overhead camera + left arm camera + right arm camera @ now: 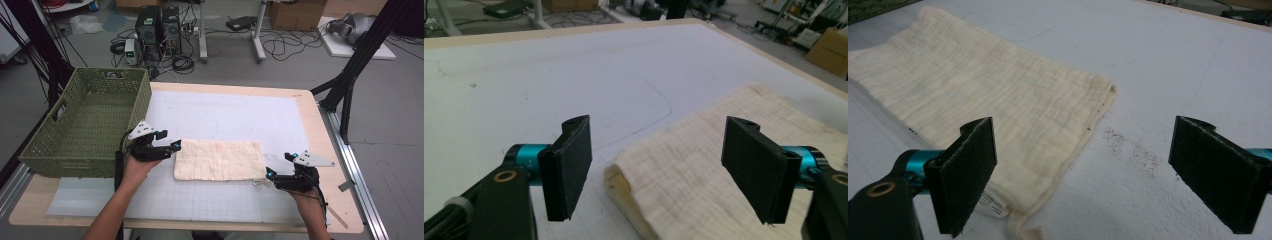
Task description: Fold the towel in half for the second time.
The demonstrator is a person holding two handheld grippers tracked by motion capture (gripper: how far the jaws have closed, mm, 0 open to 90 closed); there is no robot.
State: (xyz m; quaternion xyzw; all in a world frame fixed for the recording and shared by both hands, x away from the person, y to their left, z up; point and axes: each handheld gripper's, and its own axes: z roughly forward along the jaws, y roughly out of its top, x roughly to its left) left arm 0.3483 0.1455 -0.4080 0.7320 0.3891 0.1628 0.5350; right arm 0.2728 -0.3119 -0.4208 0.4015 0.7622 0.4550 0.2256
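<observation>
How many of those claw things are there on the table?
2. The left claw hovers at the left short end of the folded cream cloth, beside the green basket; the right claw sits at the cloth's near right corner. Both are open.

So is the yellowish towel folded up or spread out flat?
Folded. The towel lies as a neat rectangle on the table, and the left gripper view shows a thick, rounded fold edge with layers.

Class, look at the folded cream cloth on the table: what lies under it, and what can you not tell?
The folded cream cloth lies on the white mat covering the table. The mat shows all around it. Whatever lies beneath or inside the fold is covered and cannot be seen.
</observation>
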